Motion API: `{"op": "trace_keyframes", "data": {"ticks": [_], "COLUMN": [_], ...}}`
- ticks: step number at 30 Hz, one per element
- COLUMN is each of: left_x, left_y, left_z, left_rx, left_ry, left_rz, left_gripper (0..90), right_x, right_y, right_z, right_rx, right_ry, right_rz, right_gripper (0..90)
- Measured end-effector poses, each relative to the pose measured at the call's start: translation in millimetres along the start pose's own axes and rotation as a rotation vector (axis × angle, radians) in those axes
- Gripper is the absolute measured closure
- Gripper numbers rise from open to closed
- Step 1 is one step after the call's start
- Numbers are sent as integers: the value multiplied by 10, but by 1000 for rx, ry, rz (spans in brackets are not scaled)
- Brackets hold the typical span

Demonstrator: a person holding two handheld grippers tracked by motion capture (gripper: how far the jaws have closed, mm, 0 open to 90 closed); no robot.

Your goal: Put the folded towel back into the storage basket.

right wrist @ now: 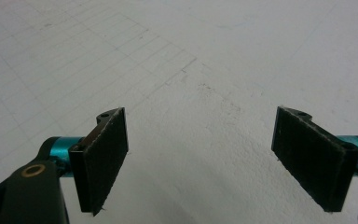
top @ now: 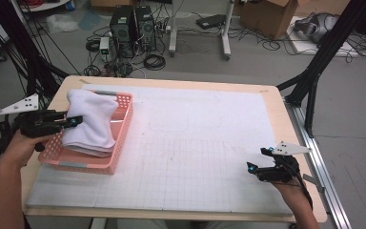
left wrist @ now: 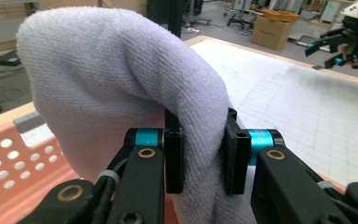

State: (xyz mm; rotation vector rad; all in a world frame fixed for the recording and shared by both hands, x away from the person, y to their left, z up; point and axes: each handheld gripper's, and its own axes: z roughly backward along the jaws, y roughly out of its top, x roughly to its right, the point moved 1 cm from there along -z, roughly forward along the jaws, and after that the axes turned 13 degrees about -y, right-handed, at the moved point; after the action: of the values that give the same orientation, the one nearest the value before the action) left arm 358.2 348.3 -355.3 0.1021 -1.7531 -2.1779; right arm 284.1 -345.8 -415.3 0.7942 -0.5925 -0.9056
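Over the one pink basket (top: 120,138) at the table's left edge, the left gripper (left wrist: 200,158) clamps a fold of the single white towel (left wrist: 121,88); the right gripper (right wrist: 200,158) gapes wide, well apart, above the mat.

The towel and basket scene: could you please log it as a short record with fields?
towel: white, folded, lying in the basket, one fold raised
basket: pink, perforated, at the table's left side
left gripper: shut on a fold of the towel
right gripper: open, nothing between the jaws, over the white mat
mat: white, gridded, covers most of the table
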Motion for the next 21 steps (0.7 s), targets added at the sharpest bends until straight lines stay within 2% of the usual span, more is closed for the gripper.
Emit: {"op": "trace_keyframes", "data": {"ticks": [3, 10, 17, 19, 21], "left_x": [8, -34, -31, -46, -74], "left_y": [-25, -56, -24, -30, -57], "left_z": [-45, -211, -370, -376, -375], "left_rx": [-13, -22, 28, 14, -42], "left_ry": [-38, -53, -95, -83, -39], "left_rz": [3, -5, -23, -18, 18], "left_gripper": [744, 742, 743, 742, 740], "right_x": [-13, -19, -15, -10, -10], "right_y": [11, 12, 5, 6, 5], "right_z": [4, 0, -2, 1, 3], "right_rx": [-1, 1, -3, -1, -1], "right_ry": [2, 1, 3, 1, 2], "right_rz": [2, 6, 3, 5, 3], "right_gripper": [172, 172, 172, 172, 172]}}
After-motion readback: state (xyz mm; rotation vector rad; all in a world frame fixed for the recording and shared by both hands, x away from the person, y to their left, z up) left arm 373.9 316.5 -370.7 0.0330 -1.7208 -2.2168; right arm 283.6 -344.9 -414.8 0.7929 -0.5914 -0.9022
